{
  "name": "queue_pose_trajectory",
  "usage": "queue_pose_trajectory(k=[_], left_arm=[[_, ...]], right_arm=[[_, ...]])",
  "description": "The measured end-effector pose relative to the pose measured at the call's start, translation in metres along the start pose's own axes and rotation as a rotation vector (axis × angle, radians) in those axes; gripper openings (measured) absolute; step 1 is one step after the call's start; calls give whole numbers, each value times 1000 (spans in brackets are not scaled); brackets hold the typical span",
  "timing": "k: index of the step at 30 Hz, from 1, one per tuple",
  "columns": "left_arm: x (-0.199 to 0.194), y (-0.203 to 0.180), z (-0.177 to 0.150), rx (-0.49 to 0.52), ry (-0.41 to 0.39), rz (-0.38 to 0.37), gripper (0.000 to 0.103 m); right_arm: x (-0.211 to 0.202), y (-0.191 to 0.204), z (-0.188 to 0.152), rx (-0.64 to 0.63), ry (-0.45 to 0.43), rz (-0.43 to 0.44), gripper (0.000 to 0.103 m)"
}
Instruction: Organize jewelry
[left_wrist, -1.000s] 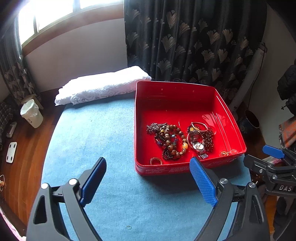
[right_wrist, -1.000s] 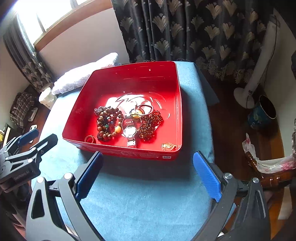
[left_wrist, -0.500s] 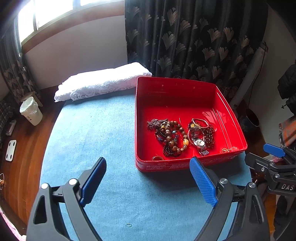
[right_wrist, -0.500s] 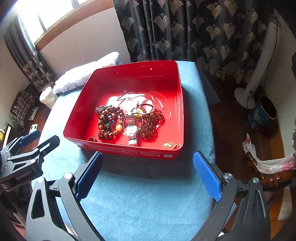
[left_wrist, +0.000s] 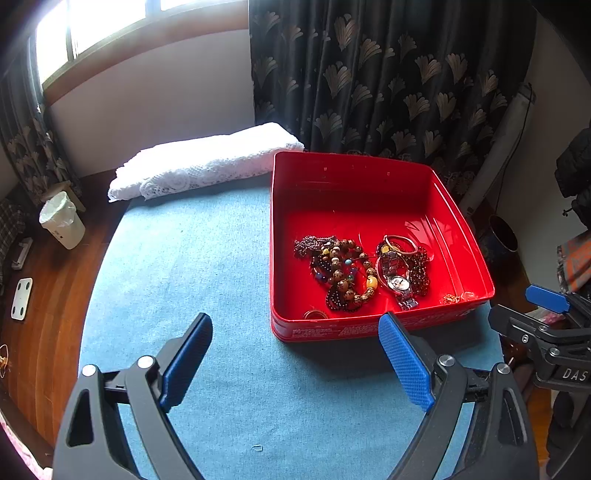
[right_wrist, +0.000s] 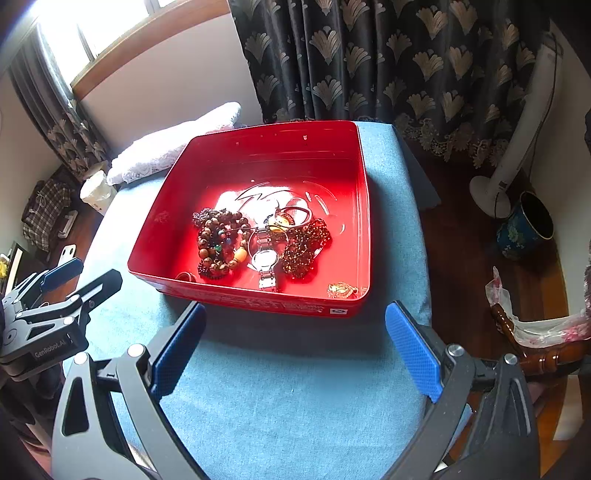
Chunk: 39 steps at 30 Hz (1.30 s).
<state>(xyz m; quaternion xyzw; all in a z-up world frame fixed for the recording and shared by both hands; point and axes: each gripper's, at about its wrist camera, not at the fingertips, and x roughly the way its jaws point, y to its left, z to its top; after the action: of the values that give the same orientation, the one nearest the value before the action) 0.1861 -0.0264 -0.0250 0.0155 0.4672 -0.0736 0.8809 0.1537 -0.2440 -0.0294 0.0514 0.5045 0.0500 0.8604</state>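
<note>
A red tin box stands on the blue-covered table. In it lie bead bracelets, a silver watch, dark red beads, a gold ring and a small gold piece. My left gripper is open and empty, just short of the box's near wall. My right gripper is open and empty, also before the near wall. Each gripper shows at the edge of the other's view.
A folded white lace cloth lies at the table's far left. Dark curtains hang behind. A white bin, a fan stand and a blue pot stand on the wooden floor.
Both grippers have drawn back and risen a little, so the box sits slightly farther away in both views. The jaws have stayed open.
</note>
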Motion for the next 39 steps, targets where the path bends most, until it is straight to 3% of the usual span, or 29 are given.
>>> queue_pose_trajectory(k=[39], left_arm=[[3,-2,-1,-5,8,-3,90]], right_arm=[[4,-2,1,-1,6,1,95]])
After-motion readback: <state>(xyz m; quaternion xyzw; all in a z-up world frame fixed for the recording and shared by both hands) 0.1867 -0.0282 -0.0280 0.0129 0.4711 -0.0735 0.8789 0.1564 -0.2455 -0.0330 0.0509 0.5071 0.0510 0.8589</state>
